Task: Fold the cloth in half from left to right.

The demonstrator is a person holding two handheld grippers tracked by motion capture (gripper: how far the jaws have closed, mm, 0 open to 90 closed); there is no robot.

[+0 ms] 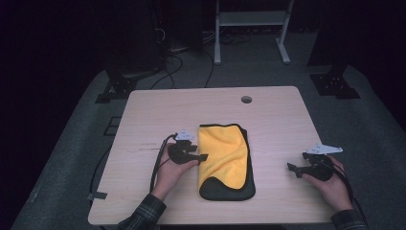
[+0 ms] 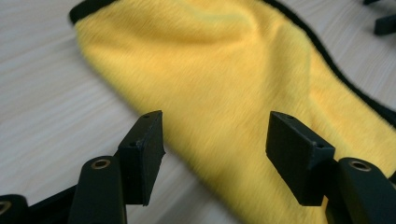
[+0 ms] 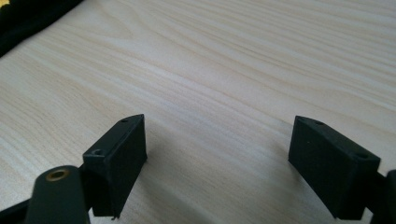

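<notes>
resting on the near part of one wooden table (image 1: 158,103), two hands each hold one gripper: the left gripper (image 1: 203,157) just beside the one yellow cloth (image 1: 223,152), jaws apart with nothing between them, and the right gripper (image 1: 290,167) well apart from it, jaws wide over bare wood. the cloth lies folded mid-table with its black underside (image 1: 229,190) showing. farther off sits one round hole (image 1: 246,99).

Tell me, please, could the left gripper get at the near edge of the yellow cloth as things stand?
Probably yes: the left gripper has its jaws apart right beside the yellow cloth, and only bare table lies between them.
</notes>
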